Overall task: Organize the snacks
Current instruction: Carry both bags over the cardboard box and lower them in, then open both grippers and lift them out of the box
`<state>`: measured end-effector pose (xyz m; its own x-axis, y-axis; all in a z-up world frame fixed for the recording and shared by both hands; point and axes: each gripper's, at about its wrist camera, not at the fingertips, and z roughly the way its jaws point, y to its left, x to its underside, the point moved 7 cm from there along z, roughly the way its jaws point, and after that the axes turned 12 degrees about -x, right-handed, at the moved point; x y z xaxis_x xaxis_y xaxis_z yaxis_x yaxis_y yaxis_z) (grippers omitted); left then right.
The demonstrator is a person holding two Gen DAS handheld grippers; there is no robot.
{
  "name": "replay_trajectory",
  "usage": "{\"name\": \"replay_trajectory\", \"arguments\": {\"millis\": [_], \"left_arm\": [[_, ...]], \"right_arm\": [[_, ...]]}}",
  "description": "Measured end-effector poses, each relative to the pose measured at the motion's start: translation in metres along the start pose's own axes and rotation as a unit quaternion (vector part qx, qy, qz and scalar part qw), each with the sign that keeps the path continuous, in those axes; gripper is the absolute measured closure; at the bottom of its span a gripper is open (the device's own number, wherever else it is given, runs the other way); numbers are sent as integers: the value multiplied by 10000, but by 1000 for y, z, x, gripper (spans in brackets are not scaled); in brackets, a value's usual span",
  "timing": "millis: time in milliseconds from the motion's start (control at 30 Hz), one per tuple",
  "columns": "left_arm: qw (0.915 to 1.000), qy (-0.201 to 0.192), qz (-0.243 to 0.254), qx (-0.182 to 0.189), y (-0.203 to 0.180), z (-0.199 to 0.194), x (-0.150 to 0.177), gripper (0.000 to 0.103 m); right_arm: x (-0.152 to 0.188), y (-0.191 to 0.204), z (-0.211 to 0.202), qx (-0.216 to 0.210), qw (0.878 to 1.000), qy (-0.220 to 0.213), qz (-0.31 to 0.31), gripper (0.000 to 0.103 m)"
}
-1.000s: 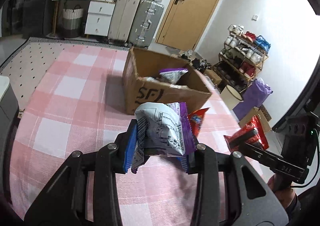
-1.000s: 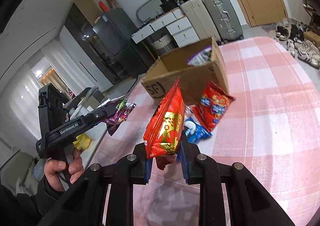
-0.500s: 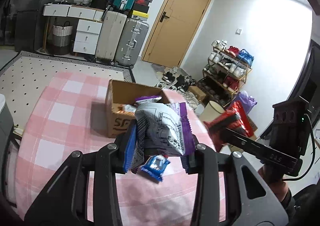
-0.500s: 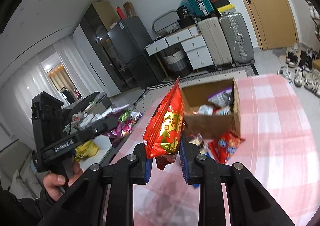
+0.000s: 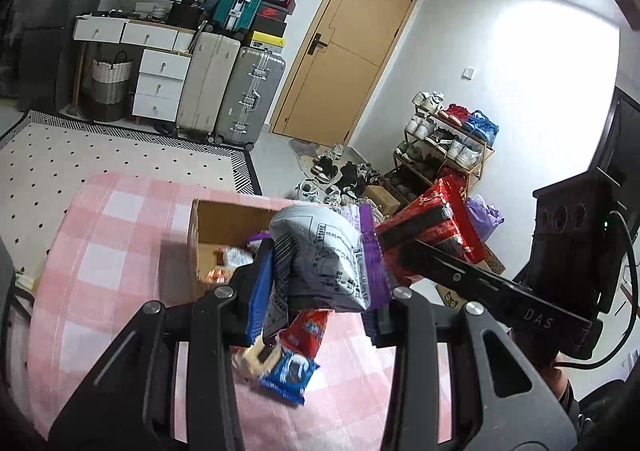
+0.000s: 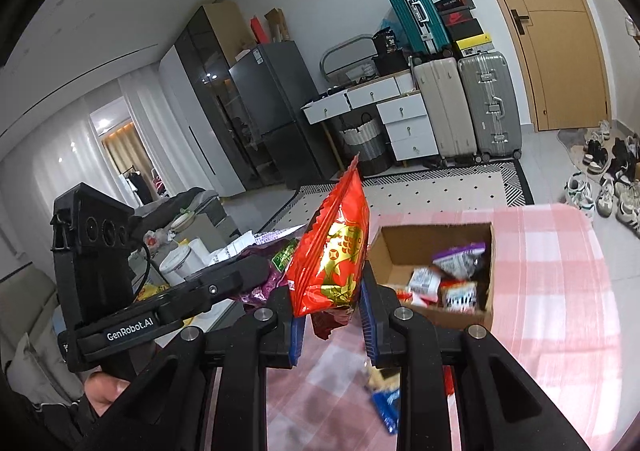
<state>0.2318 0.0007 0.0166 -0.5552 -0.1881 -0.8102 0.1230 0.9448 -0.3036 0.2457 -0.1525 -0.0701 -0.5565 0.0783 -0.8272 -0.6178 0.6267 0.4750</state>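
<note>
Both grippers have risen since the earlier frames; the brown cardboard box [image 5: 208, 235] now sits lower and farther in both views.

Left wrist view: left gripper [image 5: 320, 291] is clamped on a puffy white-and-purple snack bag [image 5: 326, 259], held above the pink-and-white checked tablecloth [image 5: 100, 251]. Under it, on the cloth, lie a blue cookie packet [image 5: 290, 371] and a red snack packet [image 5: 306, 333], near the box. At right, the other gripper carries its red bag.
Right wrist view: right gripper [image 6: 328, 315] is closed tight on a shiny red-and-gold snack bag [image 6: 334, 251], standing upright betw. the pads. The open box, w/ several packets inside, stands on the cloth just behind. A hand [image 6: 106, 391] grips the left tool's handle at lower left.
</note>
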Motion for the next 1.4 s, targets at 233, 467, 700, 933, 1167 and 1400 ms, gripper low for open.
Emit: {"name": "replay_trajectory", "arguments": {"millis": [233,467,700,933,1167,1400], "left_arm": [[9998,212,-14,-10,-3,45,-29,68],[9987,513,10,-73,12,121,-45,68],[9951,980,-56,-124,32,194,-39,68],[9927,1186,-144,-141,50,240,-29,68],[9895,1437,-108,-129,57,278,-13,67],[9847,1707,-274,-221,71,300,-2,66]], "right_arm": [[-20,-23,24,84,9999,111,3,80],[-33,-61,55,224,9993,279,92,80],[-37,-104,92,378,9980,469,197,80],[-28,-139,125,532,9957,707,284,80],[-14,-165,150,601,9933,904,393,80],[-12,-184,161,731,9902,1138,363,67]]}}
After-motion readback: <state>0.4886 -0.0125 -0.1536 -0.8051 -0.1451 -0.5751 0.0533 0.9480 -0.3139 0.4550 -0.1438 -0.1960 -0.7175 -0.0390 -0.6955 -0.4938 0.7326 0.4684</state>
